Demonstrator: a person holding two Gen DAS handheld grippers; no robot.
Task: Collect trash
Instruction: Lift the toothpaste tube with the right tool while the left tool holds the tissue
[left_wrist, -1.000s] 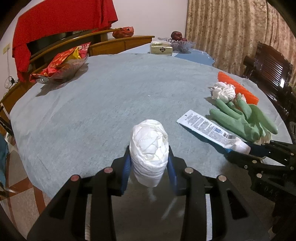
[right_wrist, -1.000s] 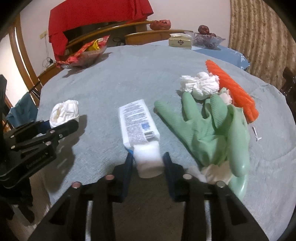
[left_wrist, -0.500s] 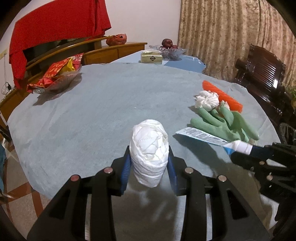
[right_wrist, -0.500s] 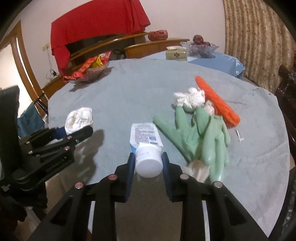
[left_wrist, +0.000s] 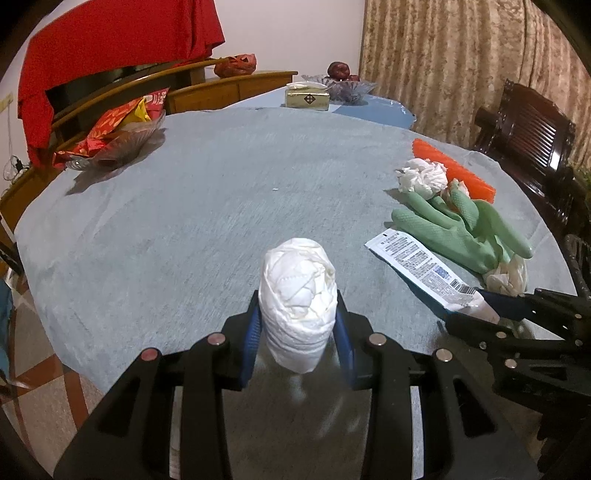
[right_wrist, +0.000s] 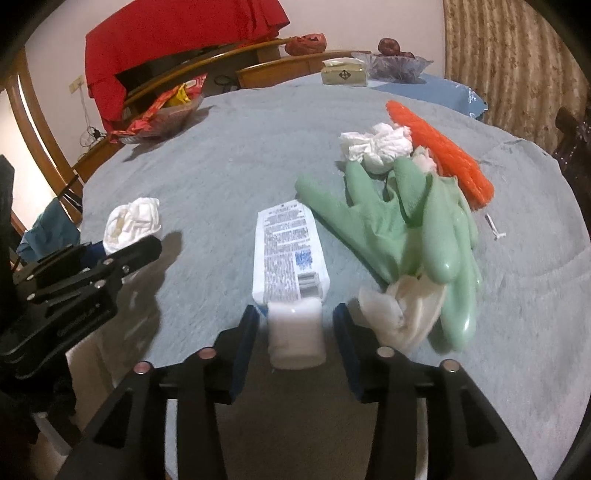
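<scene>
Table (left_wrist: 207, 206): round, covered with a grey-blue cloth; it carries all the litter and takes up most of both views.
Snack bowl (left_wrist: 110, 147): a glass bowl with red and yellow packets, at the far left edge of the table.
Green gloves (right_wrist: 402, 221): rubber gloves lying flat on the cloth, right of the tube, fingers pointing toward the table's middle, a pale crumpled lining at their near end.
Orange strip (right_wrist: 439, 151): ridged, lying behind the gloves and touching them.
Left gripper (left_wrist: 297, 328): its blue pads press both sides of a white tissue wad, held narrow above the near edge of the table.
Right gripper (right_wrist: 295, 328): jaws opening; the tube's cap sits between the pads with a small gap on each side, not pressed.
Tube (right_wrist: 286, 251): white with printed text, lying on the cloth, cap end toward the right gripper.
Tissue wad (left_wrist: 297, 302): tightly wrapped, upright in the left gripper.
Loose tissue (right_wrist: 376, 146): crumpled white, at the gloves' fingertips, beside the orange strip.
</scene>
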